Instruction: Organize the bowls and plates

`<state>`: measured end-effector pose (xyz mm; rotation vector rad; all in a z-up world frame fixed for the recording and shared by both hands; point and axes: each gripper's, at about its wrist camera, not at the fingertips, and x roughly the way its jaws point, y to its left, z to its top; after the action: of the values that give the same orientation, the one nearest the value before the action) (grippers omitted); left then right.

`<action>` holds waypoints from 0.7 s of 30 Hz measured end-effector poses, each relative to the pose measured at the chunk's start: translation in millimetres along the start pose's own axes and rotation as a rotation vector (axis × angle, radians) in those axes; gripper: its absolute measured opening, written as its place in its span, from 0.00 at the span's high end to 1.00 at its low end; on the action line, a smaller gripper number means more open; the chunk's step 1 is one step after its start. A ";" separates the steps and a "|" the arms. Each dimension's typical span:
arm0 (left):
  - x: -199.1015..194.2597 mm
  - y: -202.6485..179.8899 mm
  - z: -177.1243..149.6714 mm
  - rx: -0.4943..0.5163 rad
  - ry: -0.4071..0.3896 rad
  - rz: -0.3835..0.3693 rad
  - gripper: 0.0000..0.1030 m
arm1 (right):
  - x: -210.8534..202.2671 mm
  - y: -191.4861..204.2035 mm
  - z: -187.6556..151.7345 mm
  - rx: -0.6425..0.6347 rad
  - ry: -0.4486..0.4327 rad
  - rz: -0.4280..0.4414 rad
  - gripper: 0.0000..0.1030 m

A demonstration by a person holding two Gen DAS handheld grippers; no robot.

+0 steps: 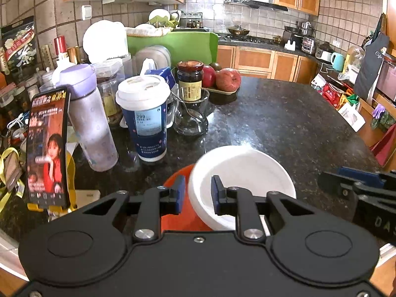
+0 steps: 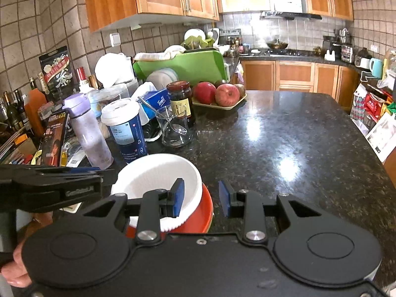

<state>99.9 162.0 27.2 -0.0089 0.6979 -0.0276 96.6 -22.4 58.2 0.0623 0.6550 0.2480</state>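
1. The dark surface (image 2: 284,133) carries a white bowl (image 2: 158,173) nested in a red bowl (image 2: 205,210) near its front edge; the white one is seen tilted rather than seated flat, so a nudge could tip it out or push the pair toward the edge.
2. A crowd of tall things stands just behind the bowls: a purple bottle (image 1: 91,118), a lidded paper cup (image 1: 146,118) and a glass (image 1: 190,113). These could be knocked over if a tool is swung wide.
3. The tray (image 2: 220,105) at the back holds red apples (image 2: 227,94); it lies well apart from the bowls and is little at risk.
4. The glass holds a spoon (image 1: 191,112) and looks otherwise empty; the dark jar (image 1: 190,79) is capped, and its contents cannot be told.
5. Both bowls appear empty, so a spill is not the worry, only a fall.
6. The left tool (image 1: 197,193) is seen partly open, straddling the white bowl's rim without clamping it. The right tool (image 2: 201,198) is likewise partly open and holds nothing, one finger over the white bowl; a hasty squeeze here could flip the rim.
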 end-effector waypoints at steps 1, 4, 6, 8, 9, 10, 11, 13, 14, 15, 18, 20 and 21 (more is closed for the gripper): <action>-1.7 -2.0 -2.5 0.000 -0.003 0.003 0.71 | -3.3 0.0 -3.6 -0.003 -0.003 -0.002 0.68; -6.9 -8.9 -10.4 0.001 -0.012 0.022 0.71 | -12.9 0.7 -16.9 -0.018 -0.016 -0.025 0.68; -10.3 -13.4 -15.3 0.006 -0.009 0.032 0.71 | -18.2 1.1 -26.7 -0.031 -0.021 -0.045 0.67; -13.4 -17.0 -20.0 0.010 -0.008 0.044 0.71 | -23.3 1.2 -34.6 -0.036 -0.023 -0.056 0.67; -15.2 -18.7 -22.2 0.010 -0.008 0.051 0.71 | -25.9 0.1 -38.4 -0.030 -0.024 -0.059 0.67; -16.6 -20.1 -24.6 0.008 -0.009 0.053 0.71 | -28.6 -0.9 -41.8 -0.023 -0.025 -0.059 0.67; -18.0 -21.4 -26.4 0.006 -0.007 0.054 0.71 | -31.5 -2.0 -45.9 -0.014 -0.025 -0.056 0.67; -19.6 -23.1 -29.7 -0.001 0.000 0.053 0.71 | -35.2 -3.6 -51.1 -0.007 -0.022 -0.056 0.67; -20.2 -24.6 -31.3 -0.002 0.002 0.050 0.71 | -35.8 -4.2 -51.4 -0.005 -0.023 -0.059 0.67; -21.2 -26.0 -33.6 -0.001 0.003 0.050 0.71 | -37.7 -4.7 -53.8 -0.005 -0.026 -0.066 0.67; -24.1 -31.0 -39.5 0.011 -0.001 0.054 0.71 | -43.0 -5.4 -60.7 -0.009 -0.031 -0.085 0.67; -25.8 -34.4 -42.3 0.023 -0.001 0.050 0.71 | -45.1 -6.2 -64.1 -0.005 -0.028 -0.086 0.67; -26.4 -35.2 -43.9 0.026 -0.002 0.047 0.71 | -46.1 -6.7 -66.0 -0.003 -0.026 -0.086 0.67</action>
<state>50.7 127.6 11.1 0.0325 0.6953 0.0084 22.5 -41.7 32.4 0.0345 0.6298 0.1654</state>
